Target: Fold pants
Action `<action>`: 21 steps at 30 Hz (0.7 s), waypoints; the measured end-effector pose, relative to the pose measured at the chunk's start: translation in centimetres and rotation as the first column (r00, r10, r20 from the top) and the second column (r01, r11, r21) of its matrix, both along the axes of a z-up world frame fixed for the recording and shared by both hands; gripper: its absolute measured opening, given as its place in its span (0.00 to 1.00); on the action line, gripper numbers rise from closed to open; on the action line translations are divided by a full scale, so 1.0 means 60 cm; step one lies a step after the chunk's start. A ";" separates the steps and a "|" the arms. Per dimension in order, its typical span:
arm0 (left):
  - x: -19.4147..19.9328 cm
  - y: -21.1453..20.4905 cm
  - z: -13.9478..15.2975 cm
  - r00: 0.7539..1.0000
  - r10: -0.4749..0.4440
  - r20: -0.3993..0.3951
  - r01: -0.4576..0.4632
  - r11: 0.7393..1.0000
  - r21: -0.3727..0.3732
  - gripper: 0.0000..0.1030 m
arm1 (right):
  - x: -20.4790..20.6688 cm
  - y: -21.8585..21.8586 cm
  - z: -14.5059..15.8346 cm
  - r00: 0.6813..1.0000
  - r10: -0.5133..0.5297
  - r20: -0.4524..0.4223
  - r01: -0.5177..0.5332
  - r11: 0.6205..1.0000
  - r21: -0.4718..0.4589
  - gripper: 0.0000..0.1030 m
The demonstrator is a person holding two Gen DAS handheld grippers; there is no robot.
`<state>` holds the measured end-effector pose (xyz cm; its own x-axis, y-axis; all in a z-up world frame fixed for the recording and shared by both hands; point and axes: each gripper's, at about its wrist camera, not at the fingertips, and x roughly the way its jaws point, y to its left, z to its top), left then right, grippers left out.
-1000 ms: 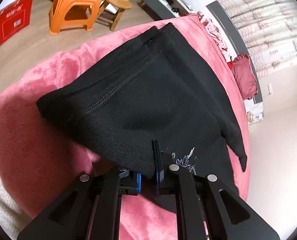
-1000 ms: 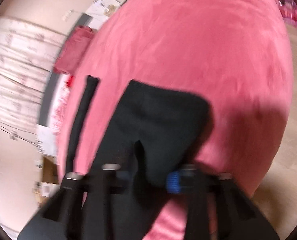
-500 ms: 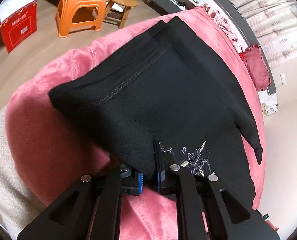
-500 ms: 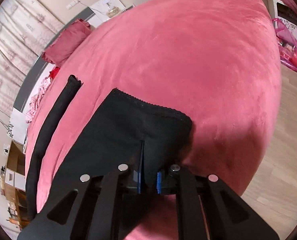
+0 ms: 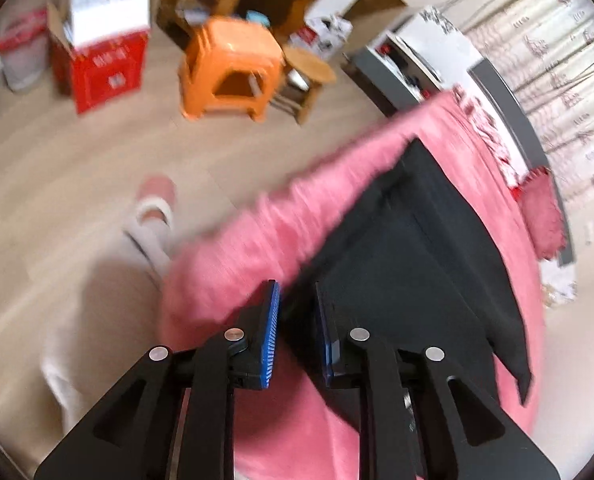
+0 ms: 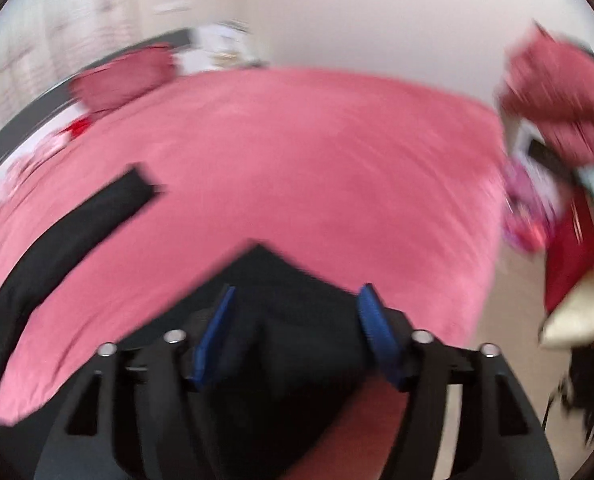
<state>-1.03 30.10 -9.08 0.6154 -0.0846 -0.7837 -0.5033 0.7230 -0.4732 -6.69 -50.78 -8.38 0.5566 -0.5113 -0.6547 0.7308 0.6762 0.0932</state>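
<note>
Pants (image 5: 429, 248) lay spread over the pink bed (image 5: 281, 220), filling the lower right of the left wrist view, one layer apparently doubled over another. The left claw (image 5: 296, 320) stood parted at the fabric's near edge, gripping nothing. The right claw (image 6: 293, 320), wide apart, hovered over a dark corner at lower centre; a leg (image 6: 73, 224) trailed toward the left edge. Judging by that, at least one fold remained.

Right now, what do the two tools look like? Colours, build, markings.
Both match: left tool and right tool are matte black linkage frames with triangular cutouts and round silver pivot pins. Fingers carry blue ribbed pads. No cables, labels or sleeves are visible; the right view is blurred.
</note>
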 end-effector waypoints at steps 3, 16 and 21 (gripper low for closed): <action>-0.003 0.015 0.016 0.998 0.051 0.025 -0.052 0.998 0.040 0.50 | 0.063 0.090 0.010 0.976 0.217 0.001 -0.217 0.975 -0.038 0.77; 0.166 -0.091 0.052 0.973 -0.198 0.121 0.185 0.977 0.110 0.87 | 0.250 0.300 -0.088 0.884 0.456 -0.108 -0.455 0.890 0.034 0.78; 0.274 -0.133 0.042 0.947 -0.317 0.062 0.303 0.938 0.169 0.87 | 0.259 0.283 -0.111 0.901 0.424 -0.090 -0.418 0.905 0.079 0.89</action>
